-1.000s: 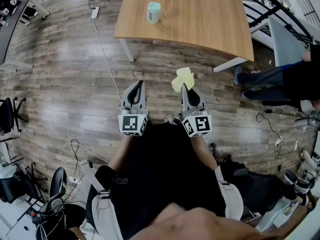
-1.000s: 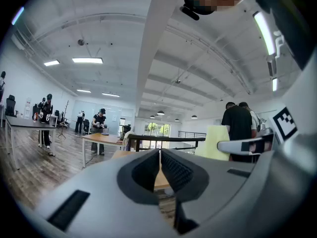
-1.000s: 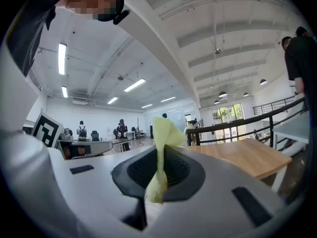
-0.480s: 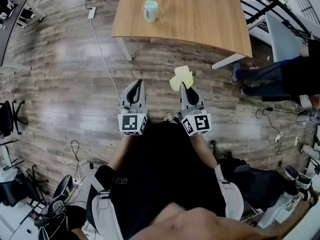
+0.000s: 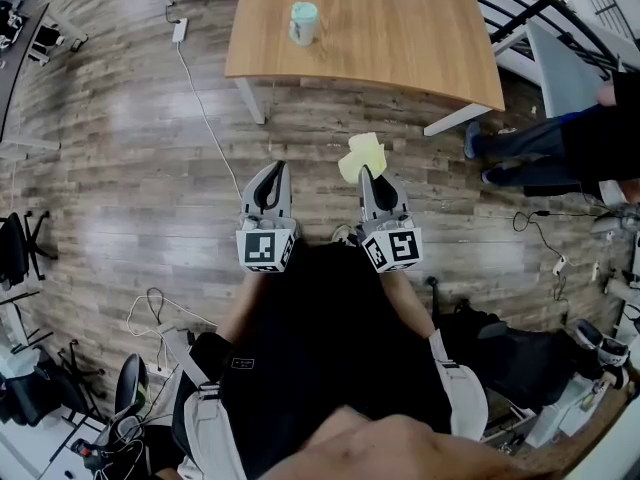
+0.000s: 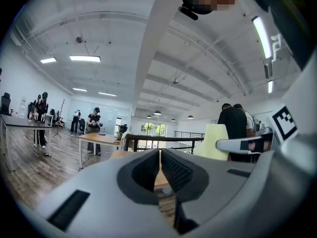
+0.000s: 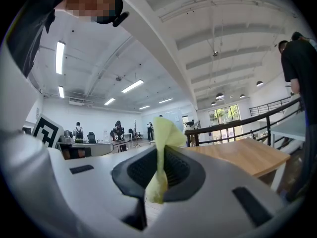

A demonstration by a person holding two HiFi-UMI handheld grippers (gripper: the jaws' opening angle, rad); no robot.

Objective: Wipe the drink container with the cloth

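Wood-plank flooring fills most of the head view, with a wooden table (image 5: 400, 28) along the top edge. You hold both grippers out in front of your chest, side by side, both pointing toward the table and well short of it. Your left gripper (image 5: 271, 171) has its jaws pressed together with nothing between them. Your right gripper (image 5: 366, 174) is clamped on the yellow cloth (image 5: 363, 155), which sticks out past the tips as a crumpled flap. The drink container (image 5: 304, 23), pale green with a lid, stands upright on the table's left part, well apart from both grippers. A white cable (image 5: 207, 108) runs across the floor beside the near table leg. Someone's legs (image 5: 530, 153) stand by the table's right corner; the rest of that person is cut off at the frame edge.
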